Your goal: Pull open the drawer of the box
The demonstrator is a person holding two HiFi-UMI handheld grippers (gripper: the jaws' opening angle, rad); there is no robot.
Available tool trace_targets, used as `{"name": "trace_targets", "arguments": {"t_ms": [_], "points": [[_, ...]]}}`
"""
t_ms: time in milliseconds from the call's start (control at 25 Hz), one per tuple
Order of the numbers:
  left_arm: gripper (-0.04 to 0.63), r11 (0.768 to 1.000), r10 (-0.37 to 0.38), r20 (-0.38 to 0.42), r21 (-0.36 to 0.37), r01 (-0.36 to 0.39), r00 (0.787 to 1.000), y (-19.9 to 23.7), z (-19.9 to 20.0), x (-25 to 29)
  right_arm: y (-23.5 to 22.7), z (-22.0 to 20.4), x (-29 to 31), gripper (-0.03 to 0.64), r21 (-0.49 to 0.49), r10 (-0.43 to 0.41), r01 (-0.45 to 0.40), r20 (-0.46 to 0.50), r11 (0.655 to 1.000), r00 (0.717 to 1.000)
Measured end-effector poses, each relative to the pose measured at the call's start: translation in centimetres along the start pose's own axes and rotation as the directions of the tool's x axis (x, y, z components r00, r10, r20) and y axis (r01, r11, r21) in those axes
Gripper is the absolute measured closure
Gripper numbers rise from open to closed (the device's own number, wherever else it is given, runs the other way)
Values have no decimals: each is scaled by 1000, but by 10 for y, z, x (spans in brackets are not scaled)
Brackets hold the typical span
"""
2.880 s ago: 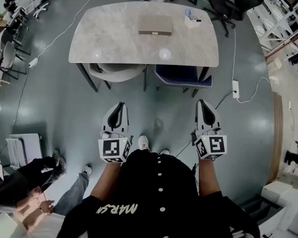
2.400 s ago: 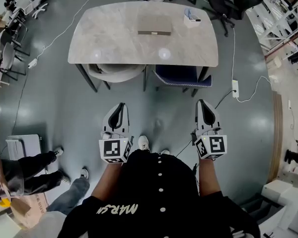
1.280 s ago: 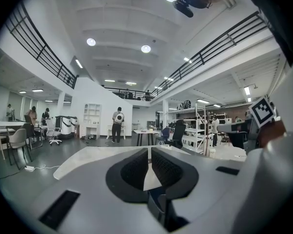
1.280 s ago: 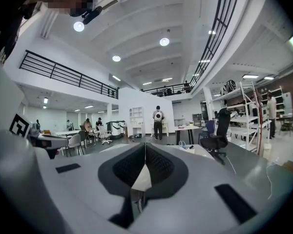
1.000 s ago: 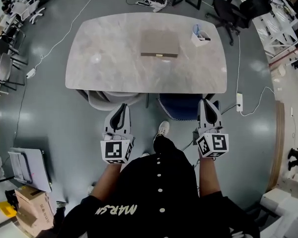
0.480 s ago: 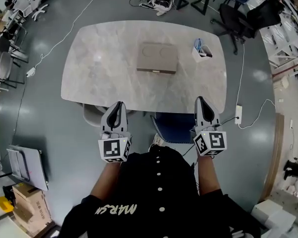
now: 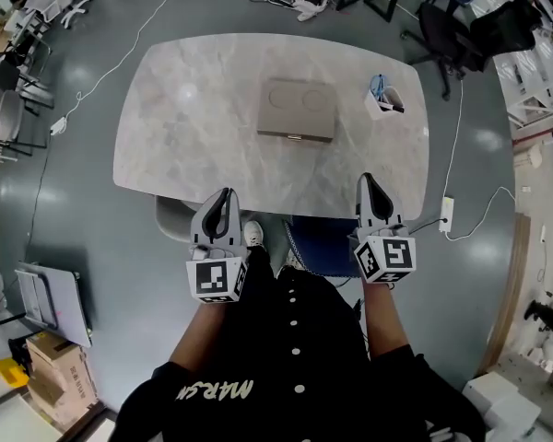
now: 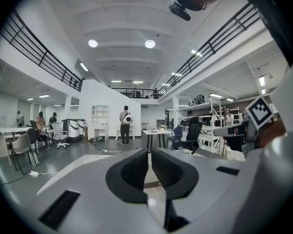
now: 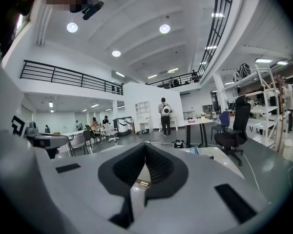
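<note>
Though the left gripper [image 7: 224, 195] and right gripper [image 7: 367, 181] are pinched shut (holding nothing), the flat tan box [image 7: 297, 121] lies ahead, midway between them.

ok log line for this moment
left gripper: shut, empty | right gripper: shut, empty | box: on table, drawer closed, untouched

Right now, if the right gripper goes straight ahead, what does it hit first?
Probably the box, seen just past the right gripper's tips. Nothing else shows in between, though height is unclear.
</note>
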State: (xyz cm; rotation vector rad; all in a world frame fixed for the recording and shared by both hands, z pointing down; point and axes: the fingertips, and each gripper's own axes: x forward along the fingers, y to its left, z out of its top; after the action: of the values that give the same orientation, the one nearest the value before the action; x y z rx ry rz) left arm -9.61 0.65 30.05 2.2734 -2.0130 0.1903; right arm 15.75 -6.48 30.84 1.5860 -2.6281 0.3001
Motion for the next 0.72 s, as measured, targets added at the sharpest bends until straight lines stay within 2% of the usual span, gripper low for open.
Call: {"name": "trace_targets", "arguments": {"t_ms": [360, 600, 720], "points": [[565, 996, -88, -66, -17, 87, 994, 18, -18, 46, 10, -27, 67, 618, 1, -38, 38, -92, 999, 995], [565, 989, -145, -98, -55, 140, 985, 23, -35, 68, 19, -74, 120, 618, -19, -52, 49, -206, 999, 977], [565, 985, -162, -130, -75, 153, 978, 27, -52, 80, 22, -105, 151, 586, -14, -53, 52, -262, 999, 964]]}}
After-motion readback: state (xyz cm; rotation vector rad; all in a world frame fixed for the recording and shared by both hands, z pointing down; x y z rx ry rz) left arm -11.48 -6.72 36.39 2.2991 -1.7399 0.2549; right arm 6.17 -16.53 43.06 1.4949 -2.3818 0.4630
